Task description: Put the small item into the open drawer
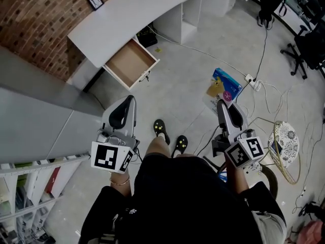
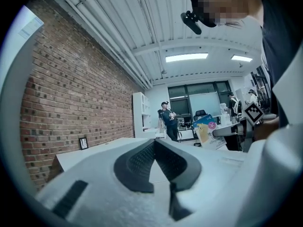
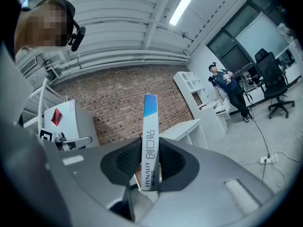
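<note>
Between right gripper point(image 3: 150, 148) jaws: flat box point(image 3: 149, 122) clamped edge-on, long axis upright, blue end up | left gripper point(image 2: 154, 142) closed, empty

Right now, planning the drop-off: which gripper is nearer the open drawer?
Left. The left gripper sits just below the open drawer in the head view; the right gripper, holding the box, is farther right.

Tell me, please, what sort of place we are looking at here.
Most likely an office or workshop-style workspace: a long white desk with an open drawer along a brick wall, a black office chair, and a power strip with cables on the bare floor.
</note>
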Demonstrator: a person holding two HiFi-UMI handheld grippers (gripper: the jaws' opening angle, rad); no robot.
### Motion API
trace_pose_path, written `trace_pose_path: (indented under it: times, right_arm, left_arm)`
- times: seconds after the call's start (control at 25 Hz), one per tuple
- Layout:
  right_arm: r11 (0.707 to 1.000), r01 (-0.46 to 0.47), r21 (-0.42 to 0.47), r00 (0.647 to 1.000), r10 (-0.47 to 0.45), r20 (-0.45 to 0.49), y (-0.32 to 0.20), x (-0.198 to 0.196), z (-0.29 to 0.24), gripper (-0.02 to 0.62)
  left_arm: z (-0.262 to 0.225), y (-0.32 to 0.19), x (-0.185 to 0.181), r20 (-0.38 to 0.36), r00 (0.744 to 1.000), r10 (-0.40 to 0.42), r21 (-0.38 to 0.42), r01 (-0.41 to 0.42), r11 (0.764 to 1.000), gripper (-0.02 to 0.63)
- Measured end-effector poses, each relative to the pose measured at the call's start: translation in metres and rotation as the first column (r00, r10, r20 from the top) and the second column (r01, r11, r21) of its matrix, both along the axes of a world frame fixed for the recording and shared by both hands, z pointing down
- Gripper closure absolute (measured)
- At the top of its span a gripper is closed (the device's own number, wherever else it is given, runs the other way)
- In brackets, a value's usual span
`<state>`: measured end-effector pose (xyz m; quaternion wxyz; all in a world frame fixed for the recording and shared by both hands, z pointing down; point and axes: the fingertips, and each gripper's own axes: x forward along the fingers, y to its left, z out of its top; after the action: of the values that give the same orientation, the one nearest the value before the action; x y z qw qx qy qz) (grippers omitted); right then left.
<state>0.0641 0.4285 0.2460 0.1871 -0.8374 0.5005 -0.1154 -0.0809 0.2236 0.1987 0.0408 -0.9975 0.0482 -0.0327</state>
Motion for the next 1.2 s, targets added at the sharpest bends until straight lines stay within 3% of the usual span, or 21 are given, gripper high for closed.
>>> trace_pose_path:
  times: [0.44, 0.88, 1.2]
  right_arm:
    - [1.000, 0.001, -0.026, 1.000, -0.002, -0.031, -0.012, 0.026, 0.012, 0.499]
    - [0.991, 0.111, -0.077, 0.992, -0.115, -0.046, -0.115, 0.083, -0.001, 0.499]
    - [0.967, 0.226, -0.120, 0.972, -0.233, -0.043, -0.210, 0.123, 0.000, 0.499]
  left_arm:
    - [0.020, -0.022, 0.030, -0.025, 1.000, -0.011, -0.011, 0.011, 1.000, 0.618]
    - [0.019, -0.109, 0.078, -0.030, 0.995, -0.097, -0.059, 0.095, 0.994, 0.618]
    - [0.024, -0.182, 0.105, -0.007, 0.982, -0.186, -0.072, 0.185, 0.980, 0.618]
